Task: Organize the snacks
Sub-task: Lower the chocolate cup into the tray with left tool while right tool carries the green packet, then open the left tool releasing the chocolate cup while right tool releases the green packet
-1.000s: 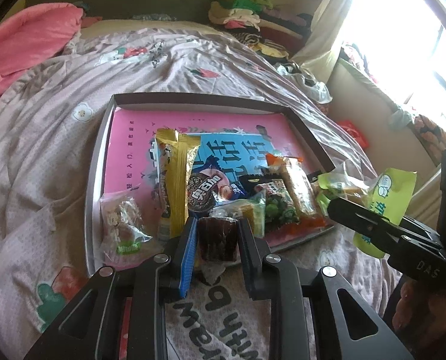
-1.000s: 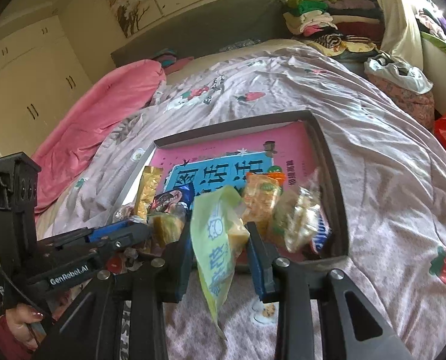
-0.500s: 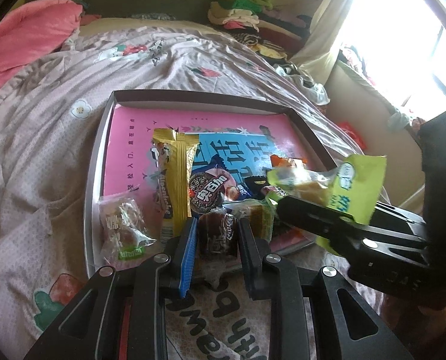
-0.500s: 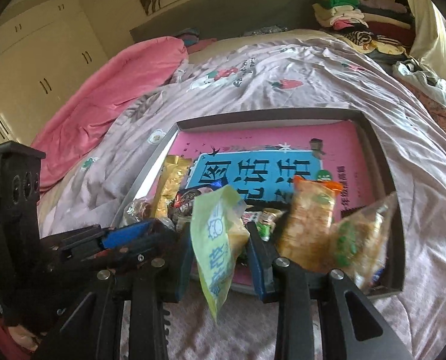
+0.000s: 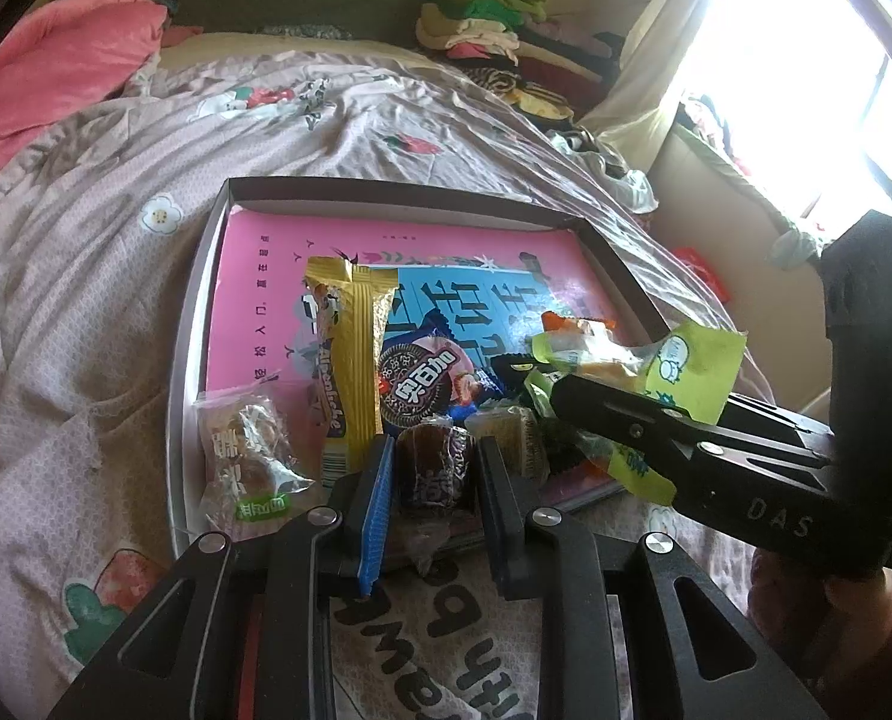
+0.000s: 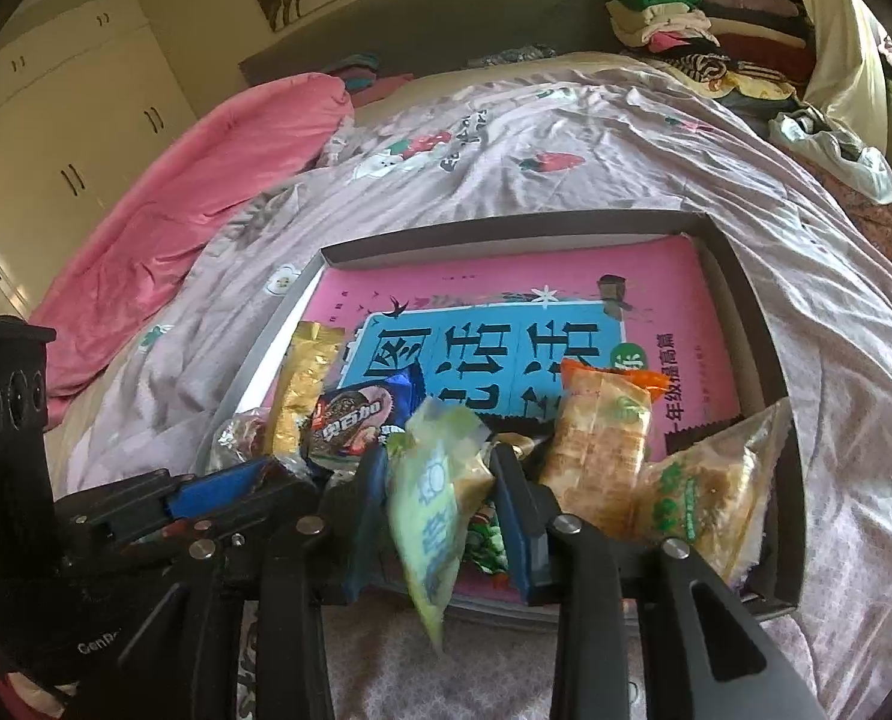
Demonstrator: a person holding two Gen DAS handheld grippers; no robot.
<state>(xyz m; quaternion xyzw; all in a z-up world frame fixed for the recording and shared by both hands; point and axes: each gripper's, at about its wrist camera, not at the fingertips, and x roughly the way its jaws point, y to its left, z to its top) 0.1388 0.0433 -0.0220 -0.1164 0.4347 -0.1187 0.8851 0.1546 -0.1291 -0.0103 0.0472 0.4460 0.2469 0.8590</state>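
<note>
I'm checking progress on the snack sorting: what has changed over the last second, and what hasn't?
The right gripper, carrying the light green packet, has swung in from the tray's right side to over the snacks at the near edge of the tray. Nothing was picked up or released. The left gripper stayed put, shut on the dark wrapped cake; the tray's snacks lie unchanged.

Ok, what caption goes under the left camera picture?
Left gripper holds a dark wrapped snack at the tray edge.
</note>
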